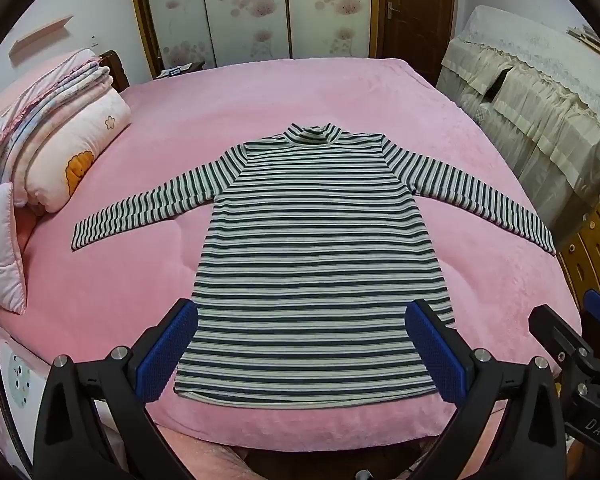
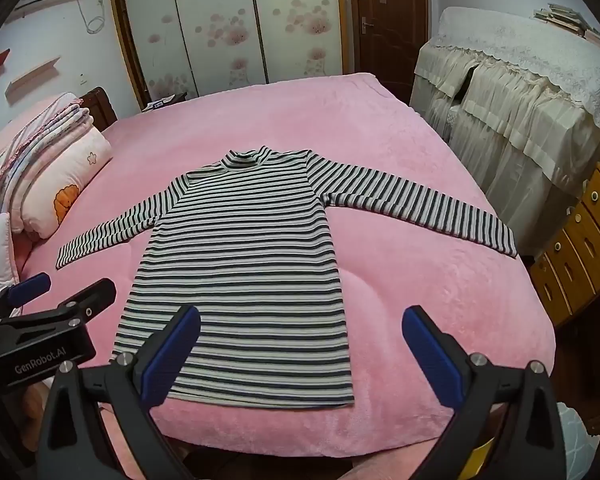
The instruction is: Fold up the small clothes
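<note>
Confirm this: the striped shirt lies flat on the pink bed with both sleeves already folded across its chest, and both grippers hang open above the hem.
Wrong about the sleeves. The shirt lies flat on the bed, but both sleeves stretch straight out to the sides, not folded; both wrist views show it. The left gripper and right gripper do hang open above the hem.

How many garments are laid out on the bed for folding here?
1: a striped long-sleeved top, flat at the middle of the pink bed, sleeves spread. Folded bedding is stacked at the left; anything beneath it is hidden.
</note>
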Demonstrator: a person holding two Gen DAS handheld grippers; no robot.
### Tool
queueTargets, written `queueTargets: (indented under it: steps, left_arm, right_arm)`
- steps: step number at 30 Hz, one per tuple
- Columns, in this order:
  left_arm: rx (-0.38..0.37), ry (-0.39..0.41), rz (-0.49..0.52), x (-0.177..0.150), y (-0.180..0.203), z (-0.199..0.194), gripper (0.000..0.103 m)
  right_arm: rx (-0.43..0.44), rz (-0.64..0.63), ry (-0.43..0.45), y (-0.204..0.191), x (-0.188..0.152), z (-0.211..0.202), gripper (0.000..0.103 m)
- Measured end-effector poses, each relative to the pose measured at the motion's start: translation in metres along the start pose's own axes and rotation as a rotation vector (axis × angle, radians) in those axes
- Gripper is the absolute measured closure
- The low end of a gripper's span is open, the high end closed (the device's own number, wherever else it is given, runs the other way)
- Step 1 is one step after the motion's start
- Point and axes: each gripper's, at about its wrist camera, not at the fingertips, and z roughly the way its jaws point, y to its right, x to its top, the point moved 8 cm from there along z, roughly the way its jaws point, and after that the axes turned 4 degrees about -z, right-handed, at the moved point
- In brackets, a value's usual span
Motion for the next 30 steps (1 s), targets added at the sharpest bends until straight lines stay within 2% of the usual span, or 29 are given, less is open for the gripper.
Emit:
queueTargets:
  steps: [17, 23, 30]
  left_arm:
    - [-0.007, 0.018, 0.000, -0.0056, 0.0067, -0.0001, 0.000]
    - [-0.037, 0.002, 0.000, -0.0081, 0.0081, 0.0027, 0.000]
    - [-0.023, 0.013, 0.005, -0.0094, 0.0043, 0.0013, 0.000]
  right_arm:
    - [-0.006, -0.006, -0.012, -0.0040, -0.0041, 0.0050, 0.002]
    - [0.002, -0.008, -0.014, -0.0016, -0.0040, 0.0027, 0.002]
    - [0.013, 0.000, -0.024, -0.0019, -0.0067, 0.0042, 0.002]
